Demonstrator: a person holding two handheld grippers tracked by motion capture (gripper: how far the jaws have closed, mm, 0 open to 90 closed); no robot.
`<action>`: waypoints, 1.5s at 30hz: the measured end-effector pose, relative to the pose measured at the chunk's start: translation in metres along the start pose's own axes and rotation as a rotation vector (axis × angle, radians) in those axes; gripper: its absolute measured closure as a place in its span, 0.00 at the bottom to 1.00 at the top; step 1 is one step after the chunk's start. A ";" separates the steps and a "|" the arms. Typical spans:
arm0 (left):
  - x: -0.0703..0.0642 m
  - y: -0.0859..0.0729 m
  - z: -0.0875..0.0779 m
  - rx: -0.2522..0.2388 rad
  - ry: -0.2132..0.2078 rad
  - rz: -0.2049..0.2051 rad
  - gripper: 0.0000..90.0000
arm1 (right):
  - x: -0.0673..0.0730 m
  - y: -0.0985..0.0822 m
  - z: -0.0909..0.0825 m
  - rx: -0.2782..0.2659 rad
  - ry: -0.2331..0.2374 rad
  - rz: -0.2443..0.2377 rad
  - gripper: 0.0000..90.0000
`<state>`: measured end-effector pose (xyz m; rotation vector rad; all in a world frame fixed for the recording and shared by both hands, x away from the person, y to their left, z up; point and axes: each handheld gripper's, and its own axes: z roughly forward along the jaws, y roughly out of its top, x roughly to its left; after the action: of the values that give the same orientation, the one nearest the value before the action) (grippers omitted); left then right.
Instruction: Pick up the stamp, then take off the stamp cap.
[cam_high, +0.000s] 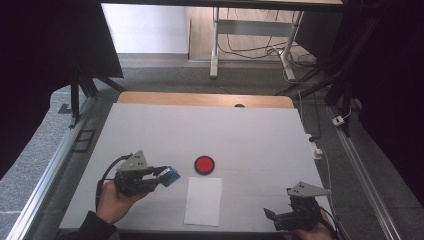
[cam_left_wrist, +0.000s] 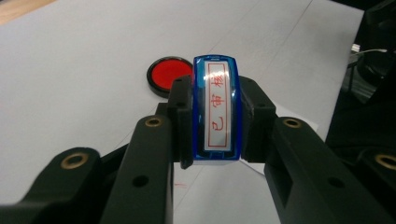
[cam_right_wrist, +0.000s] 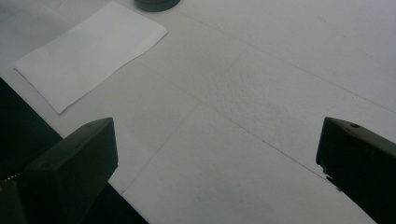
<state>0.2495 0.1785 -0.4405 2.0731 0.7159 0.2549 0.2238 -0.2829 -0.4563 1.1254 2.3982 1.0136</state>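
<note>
A blue stamp (cam_left_wrist: 215, 109) with a silver label bearing red characters is clamped between the jaws of my left gripper (cam_left_wrist: 215, 135). In the high view the left gripper (cam_high: 162, 175) holds the blue stamp (cam_high: 171, 176) just above the table, left of a round red ink pad (cam_high: 204, 164). The red ink pad (cam_left_wrist: 169, 74) lies beyond the stamp. A white sheet of paper (cam_high: 203, 201) lies below the pad. My right gripper (cam_high: 270, 216) rests at the table's front right, open, with nothing between its jaws (cam_right_wrist: 217, 158).
The table (cam_high: 250, 135) has a pale grey cover with a wooden edge at the far side. Metal rails run along both sides. The white paper (cam_right_wrist: 88, 51) lies to the upper left in the right gripper view. Cables and desk legs stand on the floor beyond.
</note>
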 end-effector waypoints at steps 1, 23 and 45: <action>0.000 0.000 -0.001 -0.006 -0.005 -0.001 0.78 | 0.000 0.000 0.000 0.000 0.000 0.000 0.00; 0.002 0.003 -0.003 -0.033 -0.069 -0.040 0.78 | -0.002 0.000 -0.004 -0.026 0.017 0.002 0.00; -0.006 0.025 0.009 0.014 -0.138 0.060 0.78 | 0.021 0.018 0.005 -0.090 0.160 -0.135 0.00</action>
<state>0.2589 0.1580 -0.4250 2.1054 0.5741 0.1392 0.2226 -0.2566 -0.4465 0.8689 2.4844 1.1924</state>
